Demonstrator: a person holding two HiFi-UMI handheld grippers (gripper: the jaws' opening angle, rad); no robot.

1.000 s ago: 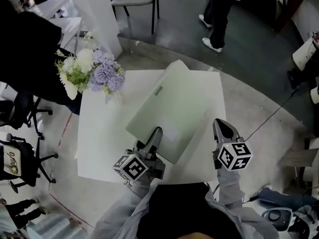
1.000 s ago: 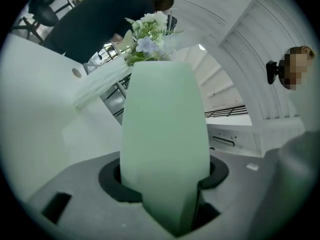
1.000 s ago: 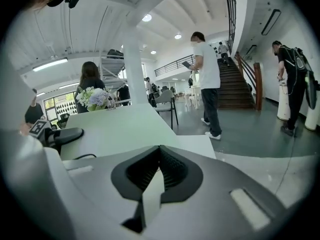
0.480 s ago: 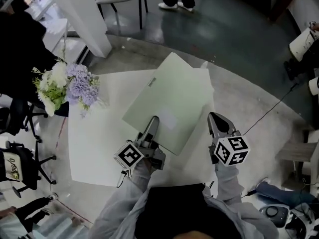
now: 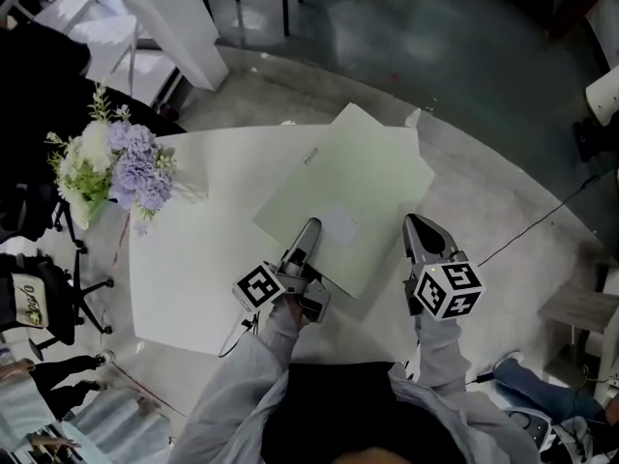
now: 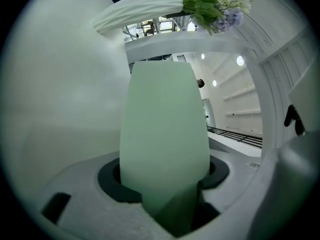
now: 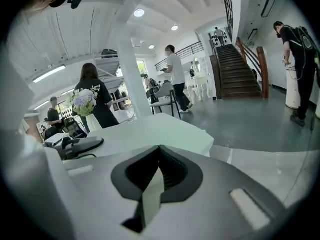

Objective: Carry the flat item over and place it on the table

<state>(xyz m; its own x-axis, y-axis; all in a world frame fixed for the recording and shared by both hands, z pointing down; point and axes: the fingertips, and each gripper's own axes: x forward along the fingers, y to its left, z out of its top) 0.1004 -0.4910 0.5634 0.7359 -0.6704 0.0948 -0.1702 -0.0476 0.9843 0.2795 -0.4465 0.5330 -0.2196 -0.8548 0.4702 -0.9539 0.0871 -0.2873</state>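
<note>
- Pinching the near edge of the pale green flat item (image 5: 358,172), the left tongs (image 5: 310,228) are clamped on it.
- At its right edge the right tongs (image 5: 418,228) grip it too, with a thin strip between the jaws.
- The flat item spreads over the white table's (image 5: 203,259) far right corner and overhangs the far edge.
- The flowers (image 5: 111,162) stand at the table's left edge.

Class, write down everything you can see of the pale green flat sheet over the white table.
The pale green sheet is a thin, stiff-looking, matte rectangle. It has a small label strip near its far edge and a paler patch nearer the middle. It sits angled over the white table, with its far corner past the table's far edge. The left gripper clamps its near edge, and the right gripper pinches its right edge.
</note>
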